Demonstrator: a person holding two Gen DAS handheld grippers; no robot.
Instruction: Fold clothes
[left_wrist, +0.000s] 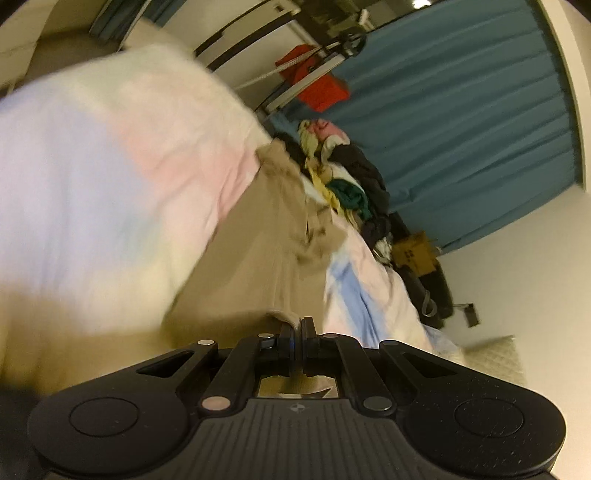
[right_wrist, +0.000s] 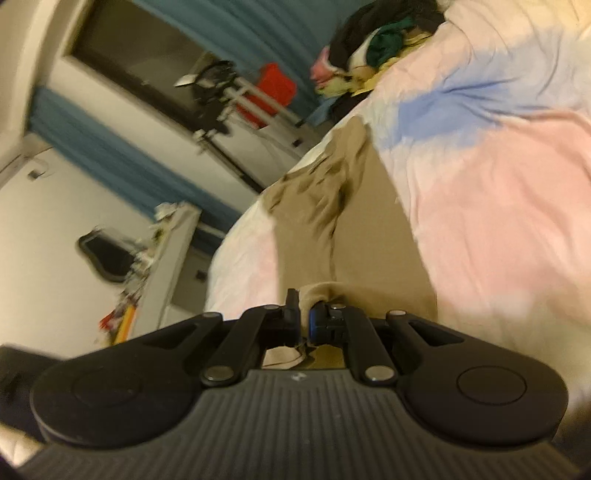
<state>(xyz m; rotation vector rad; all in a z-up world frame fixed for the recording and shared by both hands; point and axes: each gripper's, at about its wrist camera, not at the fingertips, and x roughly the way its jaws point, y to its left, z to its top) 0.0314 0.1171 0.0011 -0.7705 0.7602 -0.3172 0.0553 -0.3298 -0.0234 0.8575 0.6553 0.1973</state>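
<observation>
Tan fabric, a single garment (left_wrist: 258, 258), lies stretched across a pastel bedspread (left_wrist: 92, 155) of pink, blue and cream patches. Both grippers hold the near edge of the garment.

Left gripper (left_wrist: 297, 328): the two black fingers are pressed together, with a thin fold of the tan edge pinched between them. From this grip the cloth runs away toward a bunched, wrinkled section at the far end of the garment.

Right gripper (right_wrist: 303, 306): the fingers are closed on a rolled lump of the tan edge, which bulges up between them. A blue pad shows on the inner face of one finger (right_wrist: 317, 321).

Beyond the far end of the garment sits a heap of mixed clothes (left_wrist: 343, 177) in black, green, yellow and pink, resting on the bedspread. Behind that heap hangs a teal curtain (left_wrist: 461, 110). A red object (left_wrist: 321, 88) stands near the curtain, further from the garment than the heap. Both views are motion-blurred, so finer cloth detail cannot be told.
</observation>
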